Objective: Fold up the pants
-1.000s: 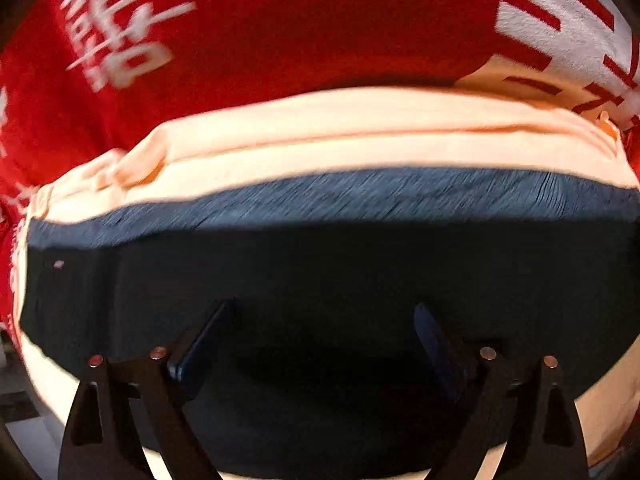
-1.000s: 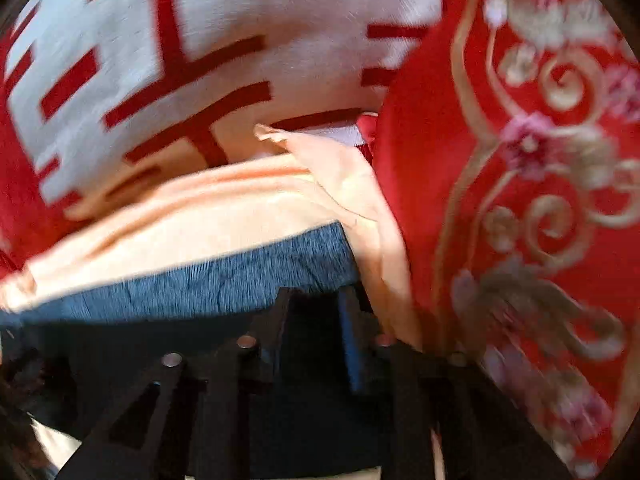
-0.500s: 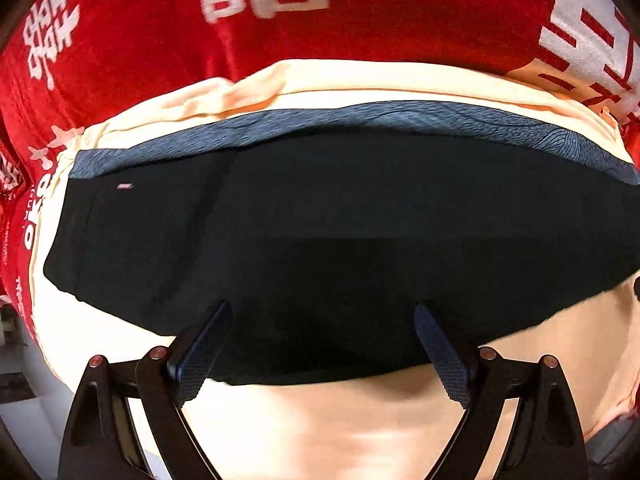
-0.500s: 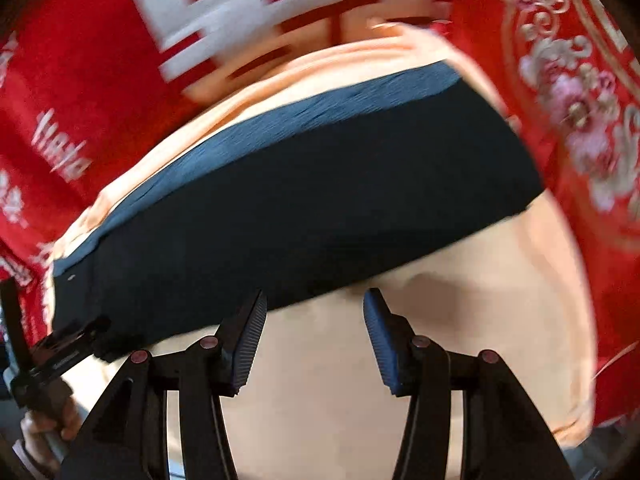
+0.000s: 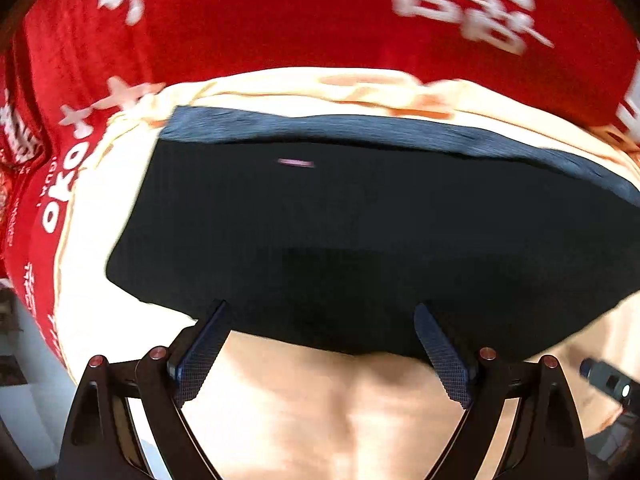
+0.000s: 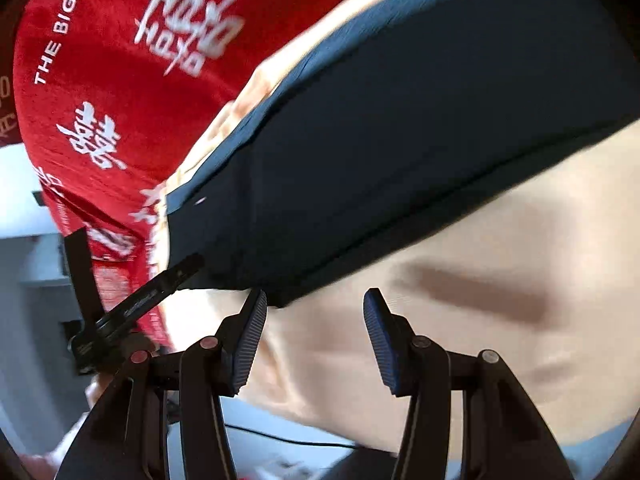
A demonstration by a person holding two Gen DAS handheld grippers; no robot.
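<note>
The dark navy pants (image 5: 360,232) lie folded into a flat oblong on a peach sheet (image 5: 340,408). A lighter blue band runs along their far edge. My left gripper (image 5: 320,308) hangs open over the near edge of the pants, with nothing between its fingers. In the right wrist view the pants (image 6: 400,140) run slantwise from lower left to upper right. My right gripper (image 6: 316,294) is open just off their near left corner, over the bare sheet (image 6: 480,340), and holds nothing. The left gripper's black frame (image 6: 132,304) shows at the left in that view.
A red blanket (image 5: 280,20) with white lettering lies under and beyond the sheet, also in the right wrist view (image 6: 120,80). Past the bed's near left edge are grey floor and pale furniture (image 6: 32,280). A thin black cable (image 6: 280,438) crosses below the right fingers.
Both grippers have drawn back from over the pants to their near edge. The right gripper's jaws stand wider than a second ago, and it has swung leftward, so the whole pants now show.
</note>
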